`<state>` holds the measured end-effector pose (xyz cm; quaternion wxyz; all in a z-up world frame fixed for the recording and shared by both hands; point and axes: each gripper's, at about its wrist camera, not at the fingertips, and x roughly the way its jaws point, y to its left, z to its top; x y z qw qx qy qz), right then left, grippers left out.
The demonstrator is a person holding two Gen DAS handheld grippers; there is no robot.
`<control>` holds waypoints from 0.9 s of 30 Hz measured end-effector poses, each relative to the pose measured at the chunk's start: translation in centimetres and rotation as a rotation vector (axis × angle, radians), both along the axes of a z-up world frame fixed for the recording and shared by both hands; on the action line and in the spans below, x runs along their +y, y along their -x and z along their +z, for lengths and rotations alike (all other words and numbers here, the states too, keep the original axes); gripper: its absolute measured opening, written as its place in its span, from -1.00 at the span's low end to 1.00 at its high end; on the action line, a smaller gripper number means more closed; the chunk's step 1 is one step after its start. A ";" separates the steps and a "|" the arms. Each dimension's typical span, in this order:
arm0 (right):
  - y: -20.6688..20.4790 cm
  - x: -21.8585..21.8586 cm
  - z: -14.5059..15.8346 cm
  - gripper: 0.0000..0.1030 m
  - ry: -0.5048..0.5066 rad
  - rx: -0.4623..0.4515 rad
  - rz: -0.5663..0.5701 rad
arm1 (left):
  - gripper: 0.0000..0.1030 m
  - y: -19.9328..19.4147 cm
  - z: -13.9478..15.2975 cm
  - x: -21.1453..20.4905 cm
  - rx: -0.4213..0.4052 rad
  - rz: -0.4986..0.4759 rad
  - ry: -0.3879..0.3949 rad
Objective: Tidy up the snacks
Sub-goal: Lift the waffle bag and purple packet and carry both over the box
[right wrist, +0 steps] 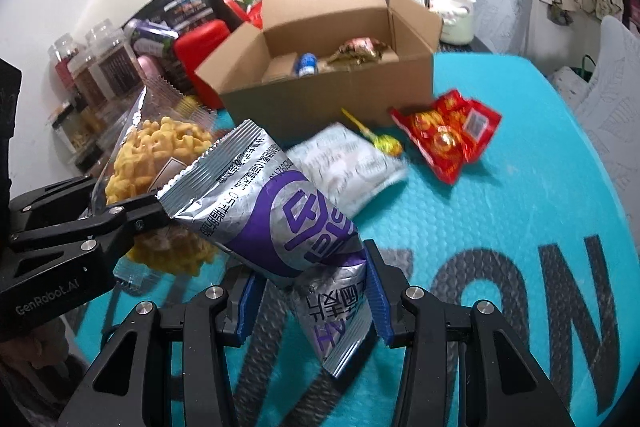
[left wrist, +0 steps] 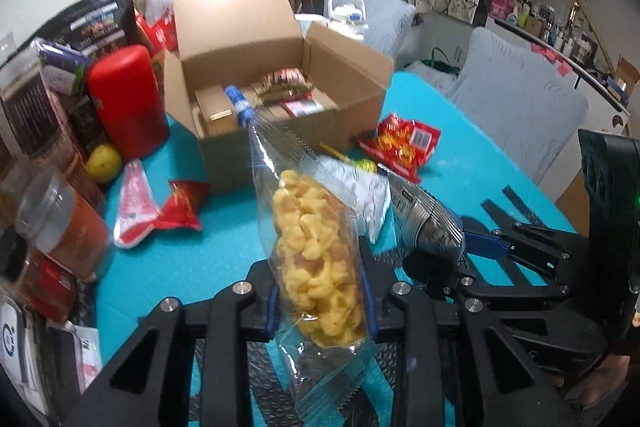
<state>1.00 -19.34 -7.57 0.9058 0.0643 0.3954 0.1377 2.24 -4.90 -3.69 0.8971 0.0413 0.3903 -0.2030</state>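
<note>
While both snack bags are held up above the turquoise tabletop, each one sits between the fingers of its own gripper. The clear bag of yellow puffs is clamped in the left gripper, whose blue-padded fingers press on it from both sides; its sealed top points toward the cardboard box. The silver and purple bag is clamped in the right gripper, the fingers closed on its lower part, and it leans to the left, where it passes in front of the left gripper's fingers in the right wrist view. The two bags are just beside each other.

On the tabletop beyond them lie a white packet, a lollipop with a yellow stick, and a red packet, all near the front wall of the box. The box is open, its flaps standing up, and several small packets and a blue-capped thing lie inside. To the left of the box stand a red container, a yellow fruit, jars and a dark bag. Two more red and white packets lie in front of that group. A white kettle stands behind the box.
</note>
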 end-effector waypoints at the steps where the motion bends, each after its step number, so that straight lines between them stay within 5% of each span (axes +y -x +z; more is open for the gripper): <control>1: -0.1 0.1 0.5 -0.12 0.000 -0.014 0.003 | -0.41 0.0 0.4 0.0 -0.008 -0.001 0.002; 27: -7.2 1.6 10.7 -0.12 0.021 -0.243 0.110 | -0.41 -6.3 9.5 1.0 -0.236 0.027 0.068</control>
